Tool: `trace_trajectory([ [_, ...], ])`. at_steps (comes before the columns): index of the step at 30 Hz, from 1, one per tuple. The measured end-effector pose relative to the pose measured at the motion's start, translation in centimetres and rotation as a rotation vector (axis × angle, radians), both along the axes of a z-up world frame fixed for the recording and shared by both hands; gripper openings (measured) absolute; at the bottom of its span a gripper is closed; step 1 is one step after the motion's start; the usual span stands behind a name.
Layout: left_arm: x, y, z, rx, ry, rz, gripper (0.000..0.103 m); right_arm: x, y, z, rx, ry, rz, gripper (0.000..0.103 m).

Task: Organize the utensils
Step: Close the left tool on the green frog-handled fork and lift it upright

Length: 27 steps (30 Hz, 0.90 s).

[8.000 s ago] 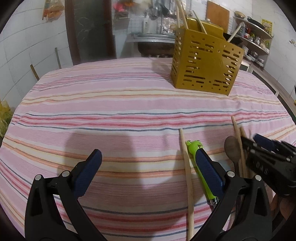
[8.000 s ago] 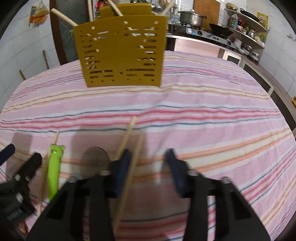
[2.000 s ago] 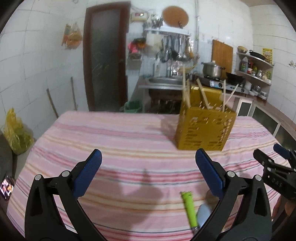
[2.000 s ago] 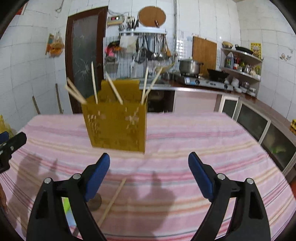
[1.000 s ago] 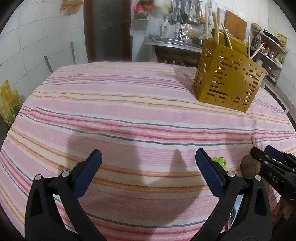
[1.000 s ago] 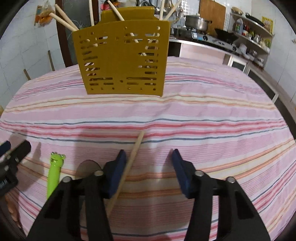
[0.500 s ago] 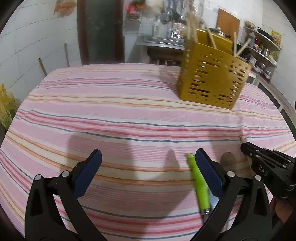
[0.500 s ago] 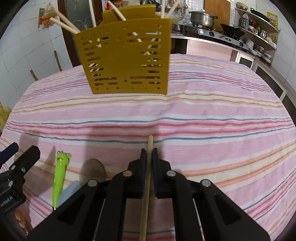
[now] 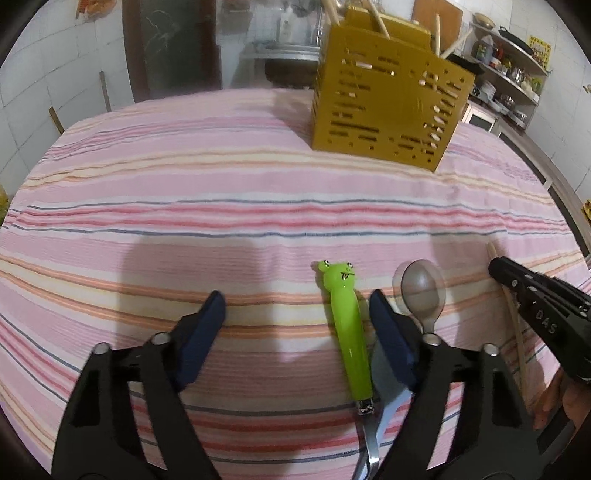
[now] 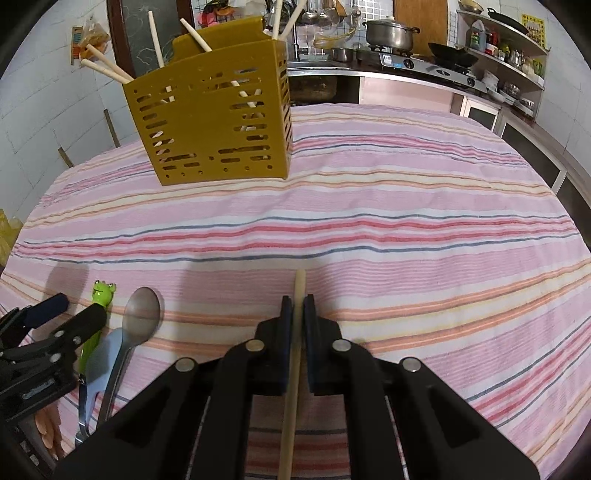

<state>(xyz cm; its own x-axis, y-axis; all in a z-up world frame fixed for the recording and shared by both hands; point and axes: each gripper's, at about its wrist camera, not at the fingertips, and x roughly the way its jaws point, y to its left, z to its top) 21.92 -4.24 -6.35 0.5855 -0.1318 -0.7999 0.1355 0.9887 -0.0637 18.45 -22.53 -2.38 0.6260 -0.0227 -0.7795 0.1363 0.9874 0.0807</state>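
One yellow caddy (image 10: 210,110) sits upper left, six chopsticks poking out. Right hand-held gripper (image 10: 298,306) pinches one chopstick (image 10: 293,369). Left hand-held gripper (image 9: 295,314) is closing around one frog-handled utensil (image 9: 347,328), pads not touching; one spoon (image 9: 421,291) beside it.

I see a pink striped cloth (image 10: 406,206) over the counter, and beyond it a steel pot (image 10: 391,31) on a gas stove (image 10: 424,64).

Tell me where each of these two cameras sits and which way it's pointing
Left wrist view: on the left claw, angled down at the striped tablecloth; its closing jaws flank the green frog-handled utensil.
Right wrist view: on the right claw, angled down likewise, shut on a pale wooden chopstick.
Both show the yellow perforated plastic holder, the metal spoon and the other claw.
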Motion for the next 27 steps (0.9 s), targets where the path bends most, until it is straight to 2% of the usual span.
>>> trace_trajectory([
  [3,-0.1,-0.4,-0.1,0.026,-0.008,-0.009,0.069,0.0,-0.6,0.0,0.013,-0.003,-0.002,0.007],
  [10,-0.1,-1.6,0.3,0.04,0.002,-0.064,0.033,-0.1,-0.4,-0.1,0.014,0.009,-0.004,0.007],
  [13,0.3,-1.7,0.4,0.016,0.026,-0.076,0.02,-0.1,-0.2,0.0,0.004,0.02,-0.003,0.007],
  [21,1.5,-1.9,0.5,0.014,0.047,-0.094,0.02,0.0,-0.4,0.1,0.013,0.02,-0.01,0.007],
  [27,0.7,-1.4,1.4,-0.006,-0.014,-0.09,0.016,-0.4,-0.7,1.2,0.022,-0.028,-0.02,0.006],
])
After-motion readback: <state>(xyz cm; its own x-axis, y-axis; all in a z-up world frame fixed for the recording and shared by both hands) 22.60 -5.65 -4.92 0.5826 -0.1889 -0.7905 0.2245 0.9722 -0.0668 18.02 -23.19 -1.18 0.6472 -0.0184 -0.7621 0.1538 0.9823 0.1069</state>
